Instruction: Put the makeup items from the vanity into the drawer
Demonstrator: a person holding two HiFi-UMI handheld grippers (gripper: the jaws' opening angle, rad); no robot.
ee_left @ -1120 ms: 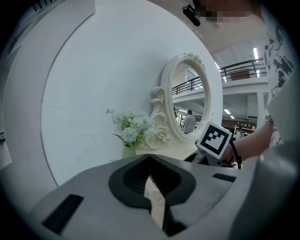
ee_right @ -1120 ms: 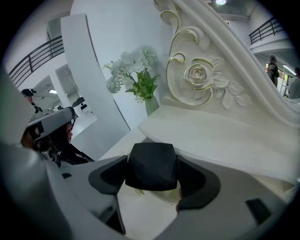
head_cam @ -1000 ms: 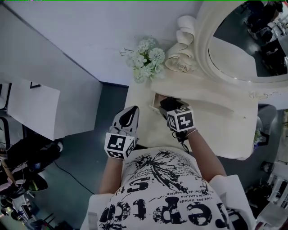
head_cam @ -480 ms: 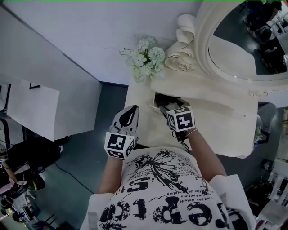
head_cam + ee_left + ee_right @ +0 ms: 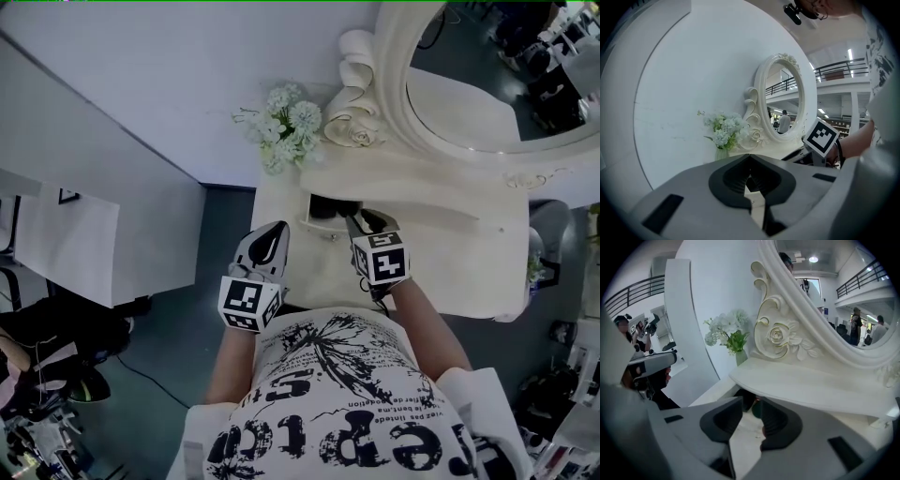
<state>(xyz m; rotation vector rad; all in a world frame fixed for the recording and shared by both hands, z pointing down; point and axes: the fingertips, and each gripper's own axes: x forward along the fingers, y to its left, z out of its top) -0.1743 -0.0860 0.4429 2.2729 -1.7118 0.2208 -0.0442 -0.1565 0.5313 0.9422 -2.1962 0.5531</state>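
Nearest the body, at the vanity's point(image 5: 441, 267) front left edge, the left gripper point(image 5: 274, 232) is held with its jaws together and nothing between them. Farther in, the right gripper point(image 5: 749, 423) is aimed down into the drawer point(image 5: 307, 214) near the vanity's back left corner. Its jaws have just been closing and stand partly apart, with only pale drawer floor seen between them. Dark, smooth-looking makeup items point(image 5: 330, 208) lie at the drawer's far end under the overhanging shelf point(image 5: 806, 385). A grab could be missed, or the shelf edge struck, by a shallow approach. Behind are seen matte carved scrolls point(image 5: 352, 131), soft flowers point(image 5: 281, 127) and a glossy oval mirror point(image 5: 469, 84).
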